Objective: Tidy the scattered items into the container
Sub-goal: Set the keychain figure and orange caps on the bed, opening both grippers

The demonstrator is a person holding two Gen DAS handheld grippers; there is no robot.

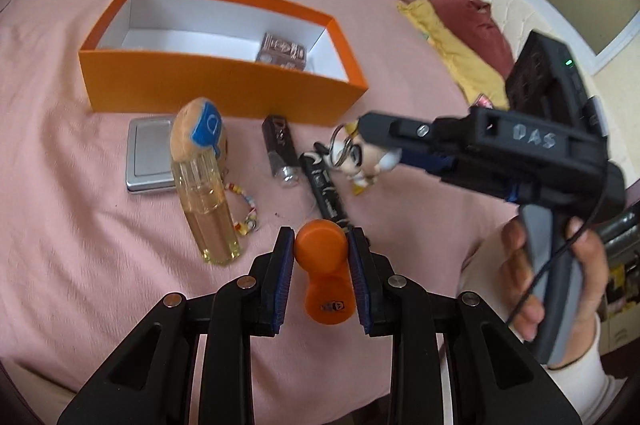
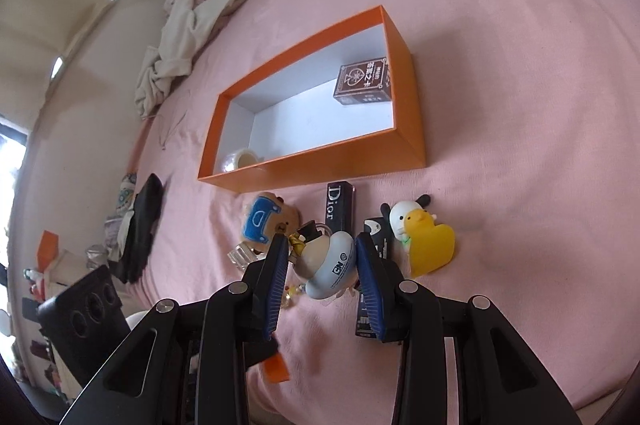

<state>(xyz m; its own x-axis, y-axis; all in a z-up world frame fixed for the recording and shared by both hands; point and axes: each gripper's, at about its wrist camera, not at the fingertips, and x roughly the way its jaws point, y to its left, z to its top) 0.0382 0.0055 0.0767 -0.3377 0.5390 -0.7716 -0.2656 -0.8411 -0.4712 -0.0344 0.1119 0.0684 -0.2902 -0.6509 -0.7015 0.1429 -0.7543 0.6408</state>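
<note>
My left gripper (image 1: 320, 245) is shut on a small orange peanut-shaped toy (image 1: 322, 265), its blue pads pressing both sides above the pink bed. The orange box (image 1: 224, 85) with a white inside lies beyond, a brown card deck (image 1: 282, 51) in its right end. My right gripper (image 2: 322, 261) is shut on a white-grey keyring figure (image 2: 330, 265) with a CN logo. In the left wrist view the right gripper (image 1: 372, 141) comes in from the right, holding the figure (image 1: 360, 161) over the loose items. The box (image 2: 404, 113) also holds a tape roll (image 2: 245, 159).
On the bed before the box lie a silver tin (image 1: 148, 153), a clear bottle with a plush bear cap (image 1: 204, 185), a Dior lipstick (image 1: 280, 149), a black pen-like item (image 1: 326, 193), a bead chain (image 1: 248, 209) and a yellow duck toy (image 2: 426, 237). Crumpled bedding (image 2: 176, 41) lies behind.
</note>
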